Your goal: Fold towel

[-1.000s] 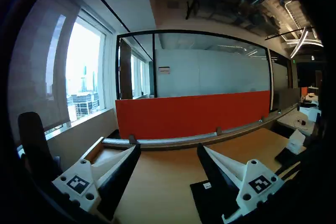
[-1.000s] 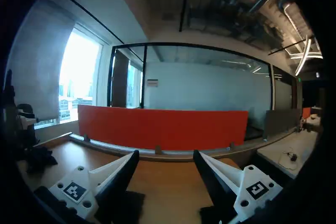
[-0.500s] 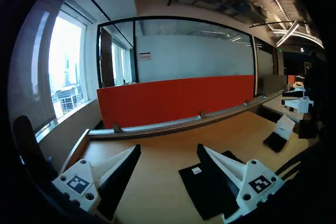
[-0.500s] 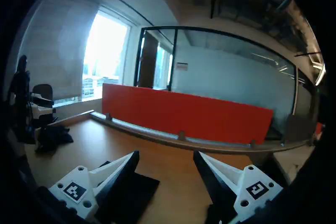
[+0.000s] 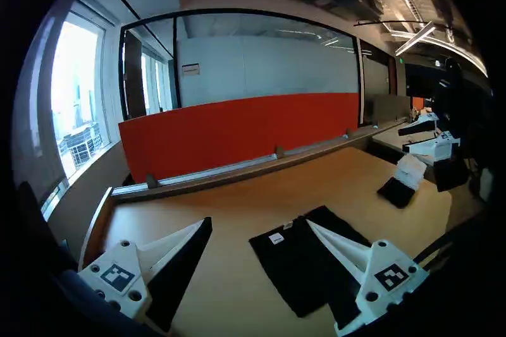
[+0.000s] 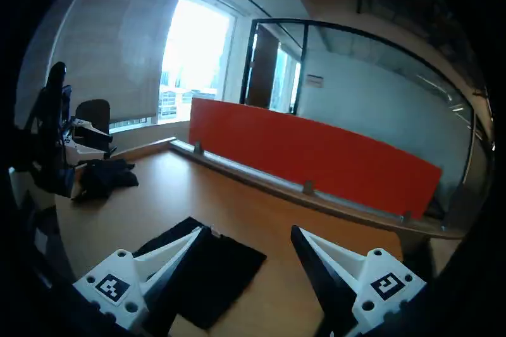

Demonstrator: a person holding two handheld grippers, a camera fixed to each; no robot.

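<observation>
Change: more towel [image 5: 288,264] had come into view.
Left gripper [image 5: 258,221], right gripper [image 6: 250,228]: jaws apart, empty.
Room: desk [image 5: 221,201], red divider [image 5: 240,128].

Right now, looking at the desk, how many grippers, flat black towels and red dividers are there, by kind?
grippers: 2 (left gripper, right gripper)
towel: 1
red divider: 1
total: 4
</observation>
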